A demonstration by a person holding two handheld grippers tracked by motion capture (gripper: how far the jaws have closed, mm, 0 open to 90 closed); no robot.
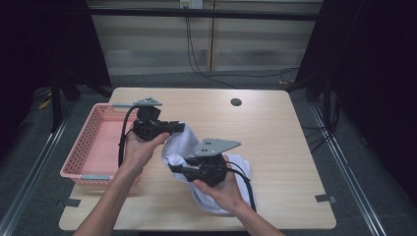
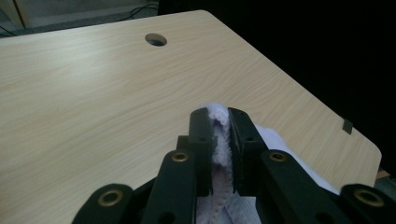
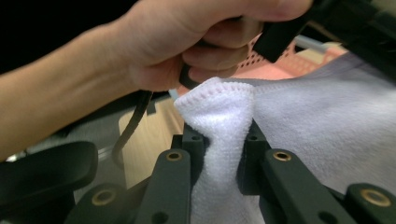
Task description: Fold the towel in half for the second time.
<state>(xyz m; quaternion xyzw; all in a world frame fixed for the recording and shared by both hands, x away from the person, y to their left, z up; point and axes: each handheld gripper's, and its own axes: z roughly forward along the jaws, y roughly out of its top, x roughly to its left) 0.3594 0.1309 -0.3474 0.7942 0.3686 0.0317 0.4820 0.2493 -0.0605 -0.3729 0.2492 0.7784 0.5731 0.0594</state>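
Observation:
A white terry towel is lifted off the wooden table, stretched between both grippers, with its lower part bunched on the table near the front. My left gripper is shut on the towel's upper edge; in the left gripper view the cloth is pinched between the jaws. My right gripper is shut on a hemmed corner of the towel, lower and nearer the front. The person's left hand holding the other gripper appears close behind that corner.
A pink plastic basket stands at the table's left edge, right beside the left hand. A round cable hole sits near the far edge. Bare wood lies to the right of the towel.

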